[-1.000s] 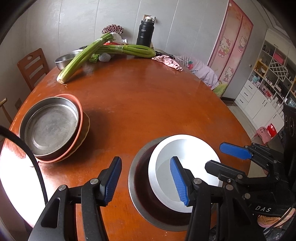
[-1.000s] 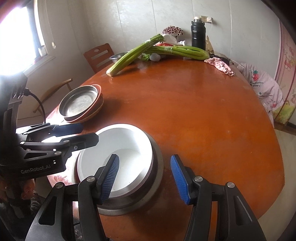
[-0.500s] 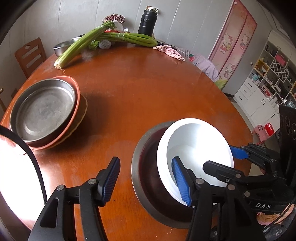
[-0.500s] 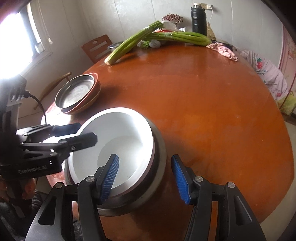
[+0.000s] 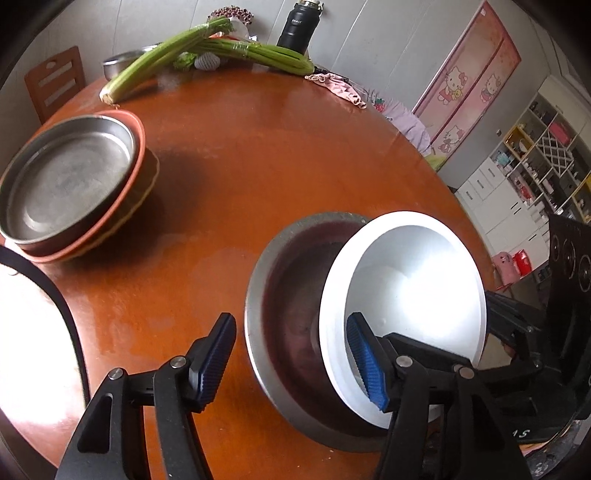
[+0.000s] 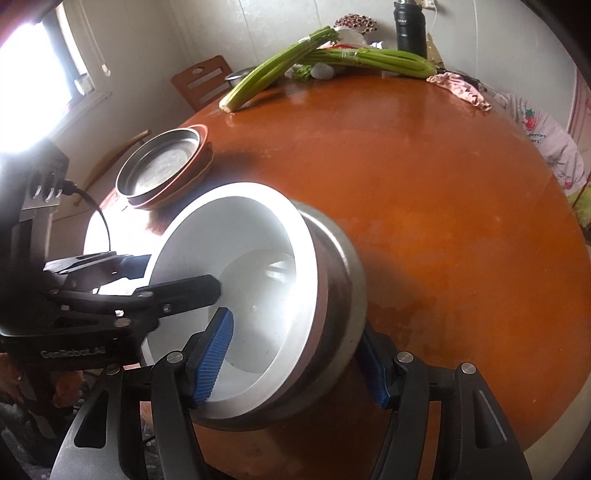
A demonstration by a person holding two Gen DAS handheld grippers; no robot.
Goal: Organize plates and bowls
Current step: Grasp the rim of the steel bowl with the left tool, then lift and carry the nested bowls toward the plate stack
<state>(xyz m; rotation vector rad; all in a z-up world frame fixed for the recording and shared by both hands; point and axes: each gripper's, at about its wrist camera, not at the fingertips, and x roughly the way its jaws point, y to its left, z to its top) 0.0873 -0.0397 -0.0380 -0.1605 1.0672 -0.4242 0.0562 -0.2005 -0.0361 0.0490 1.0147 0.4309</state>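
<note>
A white bowl (image 5: 413, 295) sits tilted inside a steel bowl (image 5: 288, 295) at the near edge of the round wooden table (image 5: 258, 147). My left gripper (image 5: 295, 354) is open, with its fingers astride the near rims of both bowls. My right gripper (image 6: 299, 358) is open, one finger inside the white bowl (image 6: 251, 266) and one outside the steel bowl (image 6: 340, 295). A steel plate (image 5: 66, 177) rests on a stack of orange dishes at the left; the stack also shows in the right wrist view (image 6: 166, 166).
Celery stalks (image 5: 207, 51), a black flask (image 5: 299, 22), a small steel bowl (image 5: 118, 62) and a pink cloth (image 5: 340, 86) lie at the table's far side. A wooden chair (image 5: 55, 81) stands beyond the table at the left.
Both grippers have moved closer to the nested bowls. The white bowl has tipped up inside the steel bowl, which also looks lifted or tilted on my side.
</note>
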